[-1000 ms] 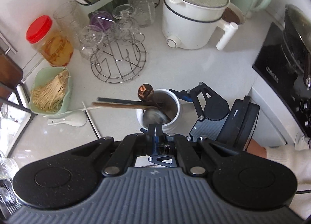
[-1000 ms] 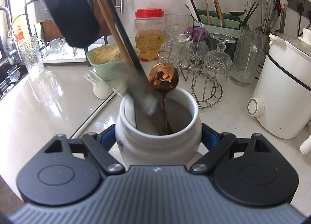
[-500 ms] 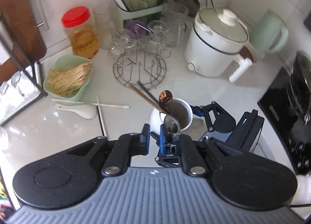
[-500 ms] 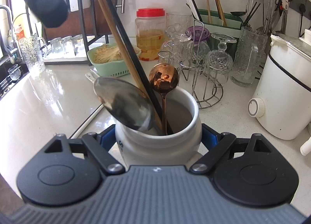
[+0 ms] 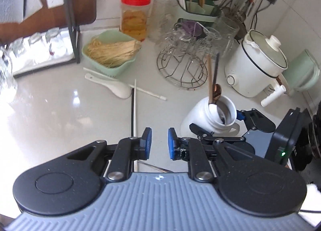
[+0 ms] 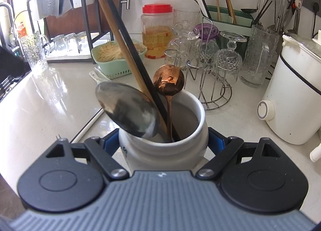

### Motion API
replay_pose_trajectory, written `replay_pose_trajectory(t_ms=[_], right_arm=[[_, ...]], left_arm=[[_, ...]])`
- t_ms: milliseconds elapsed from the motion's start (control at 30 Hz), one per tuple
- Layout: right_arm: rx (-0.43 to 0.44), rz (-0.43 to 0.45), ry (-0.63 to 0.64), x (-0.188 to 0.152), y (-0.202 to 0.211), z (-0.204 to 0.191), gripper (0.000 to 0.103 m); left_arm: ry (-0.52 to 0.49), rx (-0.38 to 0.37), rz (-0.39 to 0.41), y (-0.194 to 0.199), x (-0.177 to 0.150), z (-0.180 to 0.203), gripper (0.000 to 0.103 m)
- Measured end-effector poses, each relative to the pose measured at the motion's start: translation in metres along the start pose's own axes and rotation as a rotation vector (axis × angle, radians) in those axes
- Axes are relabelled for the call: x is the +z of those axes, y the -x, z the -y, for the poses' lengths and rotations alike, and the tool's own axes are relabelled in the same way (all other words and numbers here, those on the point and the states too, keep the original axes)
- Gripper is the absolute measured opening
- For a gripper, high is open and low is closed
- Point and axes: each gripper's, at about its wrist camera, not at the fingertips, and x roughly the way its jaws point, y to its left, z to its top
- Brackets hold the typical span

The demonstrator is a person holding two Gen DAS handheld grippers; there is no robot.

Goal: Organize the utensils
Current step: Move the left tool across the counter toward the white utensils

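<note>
Left claw heads for loose utensils while right claw steadies the jar

The right claw (image 6: 163, 144) clamps the white ceramic jar (image 6: 162, 150) on the pale surface (image 5: 60, 110); the left claw (image 5: 159, 143), empty, jaws opening, should straddle the white chopstick (image 5: 135, 110) squarely, near its middle, before closing.

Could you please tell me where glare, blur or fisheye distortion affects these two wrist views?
Left wrist view: window glare washes out the glossy white countertop at left; the edges bow; the clear glasses on the round wire rack look soft. Right wrist view: sharp on the white ceramic utensil jar; reflections streak the countertop at left; the white electric cooker curves at the right edge.
</note>
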Motion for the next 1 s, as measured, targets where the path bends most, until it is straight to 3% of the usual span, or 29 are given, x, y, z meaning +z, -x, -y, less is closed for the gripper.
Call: replay_pose_trajectory(t_ms=[233,500,733,867,1000], right_arm=[[-0.002,0.009,0.004,-0.002,0.000,0.000,0.091],[-0.002,0.006,0.002,-0.002,0.000,0.000,0.091],[-0.009,0.006,-0.004,-0.002,0.000,-0.001,0.091],[-0.016,0.015,-0.007,-0.004,0.001,-0.002,0.091],[-0.025,0.023,-0.018,-0.004,0.001,-0.003,0.091]], left_arm=[[0.039,0.002,0.005,-0.023,-0.018,-0.007,0.020],[0.066,0.010,0.033,-0.044,-0.008,-0.016,0.020],[0.067,-0.001,0.003,-0.068,-0.005,-0.026,0.020],[0.076,-0.006,-0.022,-0.086,-0.006,-0.036,0.030],[0.072,0.002,-0.021,-0.102,-0.004,-0.047,0.030]])
